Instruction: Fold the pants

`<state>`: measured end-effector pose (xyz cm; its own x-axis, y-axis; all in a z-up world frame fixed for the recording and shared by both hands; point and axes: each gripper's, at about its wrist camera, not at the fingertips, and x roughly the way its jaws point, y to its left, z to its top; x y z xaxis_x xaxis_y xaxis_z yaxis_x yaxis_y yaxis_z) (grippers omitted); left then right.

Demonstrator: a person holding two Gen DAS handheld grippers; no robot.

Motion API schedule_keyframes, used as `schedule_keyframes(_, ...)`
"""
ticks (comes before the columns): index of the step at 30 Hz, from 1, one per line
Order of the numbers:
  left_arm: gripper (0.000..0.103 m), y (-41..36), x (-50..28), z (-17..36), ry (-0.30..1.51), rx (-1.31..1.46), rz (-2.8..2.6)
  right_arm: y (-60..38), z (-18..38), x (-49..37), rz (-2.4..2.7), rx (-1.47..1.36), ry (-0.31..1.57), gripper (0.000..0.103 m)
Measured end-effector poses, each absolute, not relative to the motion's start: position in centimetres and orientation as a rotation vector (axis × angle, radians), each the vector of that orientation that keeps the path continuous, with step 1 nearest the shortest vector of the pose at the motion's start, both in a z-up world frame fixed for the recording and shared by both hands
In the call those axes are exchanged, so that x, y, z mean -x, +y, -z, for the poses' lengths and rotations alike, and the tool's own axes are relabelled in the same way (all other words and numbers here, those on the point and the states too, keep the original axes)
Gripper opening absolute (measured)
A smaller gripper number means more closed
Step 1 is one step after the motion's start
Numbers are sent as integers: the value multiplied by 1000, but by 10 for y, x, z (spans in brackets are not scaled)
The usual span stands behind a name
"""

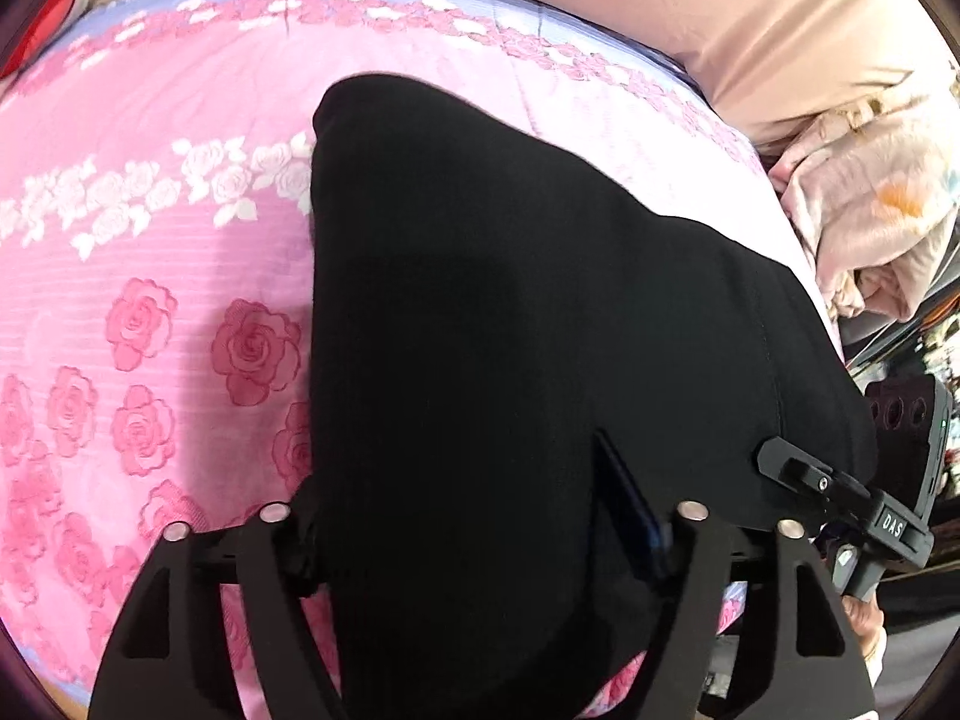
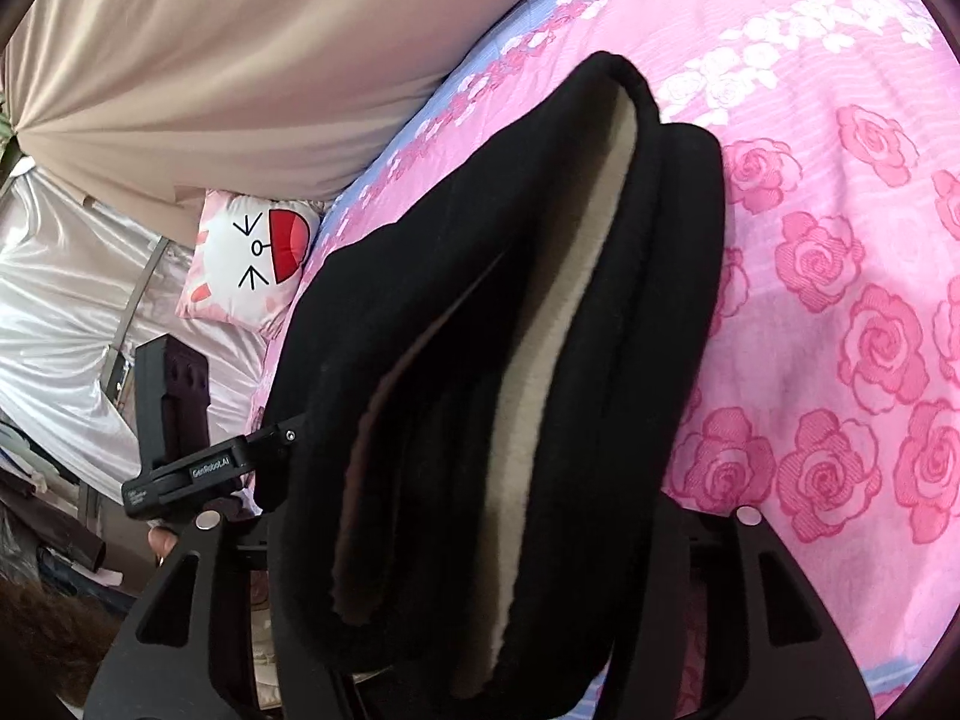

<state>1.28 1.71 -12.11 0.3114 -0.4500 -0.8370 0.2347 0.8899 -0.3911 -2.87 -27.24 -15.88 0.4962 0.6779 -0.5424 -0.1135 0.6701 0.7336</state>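
Observation:
The black pants (image 1: 510, 330) are folded into a thick bundle and hang above the pink rose bedspread (image 1: 150, 240). In the right wrist view the pants (image 2: 540, 330) show stacked black layers with a pale fleece lining between them. My left gripper (image 1: 480, 540) is shut on the near end of the bundle; its fingertips are buried in cloth. My right gripper (image 2: 480, 570) is shut on the same bundle, its fingertips hidden too. The right gripper shows at the right edge of the left wrist view (image 1: 840, 492), and the left gripper shows at the left of the right wrist view (image 2: 198, 468).
A beige curtain (image 2: 210, 60) hangs behind the bed. A cartoon-face cushion (image 2: 252, 258) lies at the bed's edge. Crumpled pale bedding (image 1: 870, 228) is piled at the right. White satin fabric (image 2: 60, 312) and clutter sit beside the bed.

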Motion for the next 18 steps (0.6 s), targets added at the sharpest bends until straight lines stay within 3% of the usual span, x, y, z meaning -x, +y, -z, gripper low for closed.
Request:
schedule_keyframes(2, 72, 14, -11, 120, 1156, 204, 454, -269, 158, 28, -523, -686, 930, 53)
schedule_keyframes(6, 46, 15, -5, 111, 1136, 216, 475, -260, 148, 33, -510, -674, 911, 44)
schedule_keyframes(7, 43, 17, -3, 106, 1137, 223, 484, -257, 143, 36, -512, -670, 902, 44)
schedule_keyframes(18, 39, 38, 55, 26, 1047, 237, 633, -247, 61, 90, -595, -569, 789, 42)
